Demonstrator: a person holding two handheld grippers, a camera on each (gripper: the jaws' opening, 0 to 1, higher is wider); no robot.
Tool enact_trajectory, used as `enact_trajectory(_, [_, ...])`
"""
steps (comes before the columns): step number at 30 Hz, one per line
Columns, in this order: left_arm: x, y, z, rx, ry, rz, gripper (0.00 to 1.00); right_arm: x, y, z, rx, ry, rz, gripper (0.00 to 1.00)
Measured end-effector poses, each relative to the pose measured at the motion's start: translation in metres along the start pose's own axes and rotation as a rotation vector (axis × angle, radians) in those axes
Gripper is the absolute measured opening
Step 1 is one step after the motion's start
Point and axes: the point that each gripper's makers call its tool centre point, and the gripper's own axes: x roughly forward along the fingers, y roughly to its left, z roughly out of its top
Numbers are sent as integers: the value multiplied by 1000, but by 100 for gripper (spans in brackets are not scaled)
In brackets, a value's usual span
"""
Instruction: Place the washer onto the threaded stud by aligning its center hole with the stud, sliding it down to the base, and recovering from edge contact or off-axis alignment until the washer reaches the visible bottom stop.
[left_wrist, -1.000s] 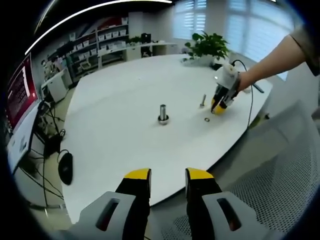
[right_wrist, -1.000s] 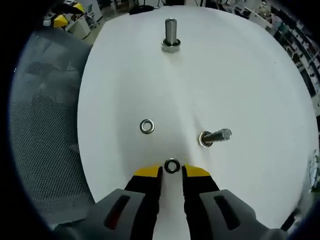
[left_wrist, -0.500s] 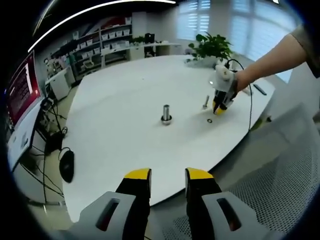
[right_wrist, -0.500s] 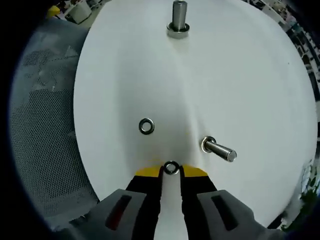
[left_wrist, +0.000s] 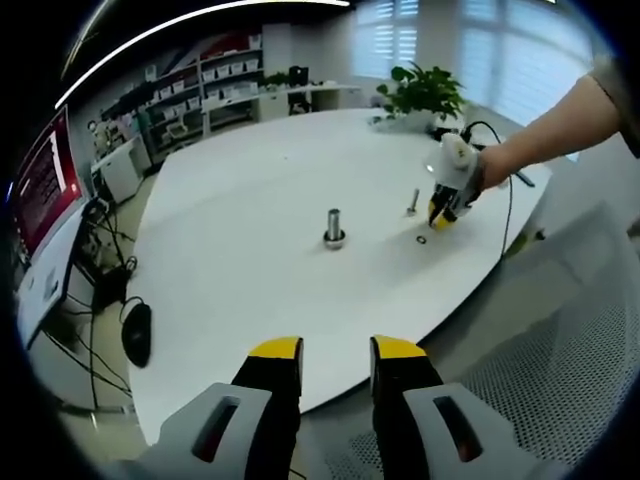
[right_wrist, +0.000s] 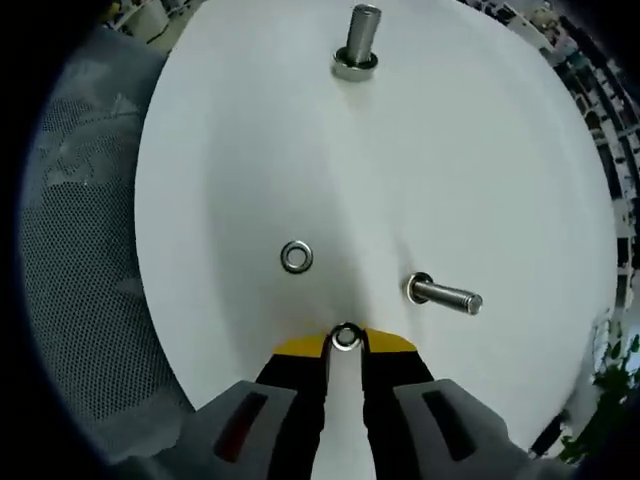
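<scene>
My right gripper (right_wrist: 345, 343) pinches a small washer (right_wrist: 345, 337) at its tips, low over the white table (right_wrist: 480, 150); thin stud (right_wrist: 443, 294) at 2 o'clock, spare washer (right_wrist: 295, 256) at 11, thick stud (right_wrist: 360, 40) at 12. My left gripper (left_wrist: 335, 352) hangs off the table edge, jaws apart, nothing between. Shelves (left_wrist: 215, 85), plant (left_wrist: 420, 92) behind.

Your left view sat back off the tabletop (left_wrist: 250, 260) edge, looking across it from afar. Your right view looked steeply down, close. Both shared the stud (left_wrist: 334, 227) (right_wrist: 358, 42) and bolt (left_wrist: 412, 202) (right_wrist: 443, 293).
</scene>
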Motion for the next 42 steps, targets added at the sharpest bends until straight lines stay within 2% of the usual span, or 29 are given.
enact_trajectory(2, [0, -1, 0, 1, 2, -1, 25, -1, 0, -1, 11, -27, 1, 15])
enact_trajectory(3, [0, 0, -1, 0, 4, -2, 25, -1, 0, -1, 25, -71, -1, 15])
enact_trajectory(4, [0, 0, -1, 0, 6, 1, 25, -3, -1, -1, 107, -177, 4, 15])
enact_trajectory(7, [-1, 2, -2, -8, 7, 13, 25, -4, -2, -5, 246, -256, -2, 14])
enact_trajectory(9, [-1, 3, -2, -10, 8, 19, 25, -5, -2, -5, 281, -301, -10, 14])
enact_trajectory(14, [0, 2, -2, -4, 11, 10, 25, -5, -2, -9, 285, -265, 0, 14])
enact_trajectory(20, [0, 2, -2, -7, 16, 10, 25, -19, -16, -5, 371, -340, -10, 14])
enact_trajectory(24, [1, 2, -3, -6, 17, 8, 25, -31, -26, -3, 346, -368, -45, 14])
enact_trajectory(31, [1, 3, -3, -11, 16, 13, 25, -57, -42, 14, 327, -453, -84, 14])
enact_trajectory(38, [1, 1, -4, -3, 25, 10, 25, -68, -48, 29, 302, -487, -103, 14])
enact_trajectory(42, [0, 1, -4, -4, 25, 10, 24, -67, -47, 36, 272, -473, -100, 14])
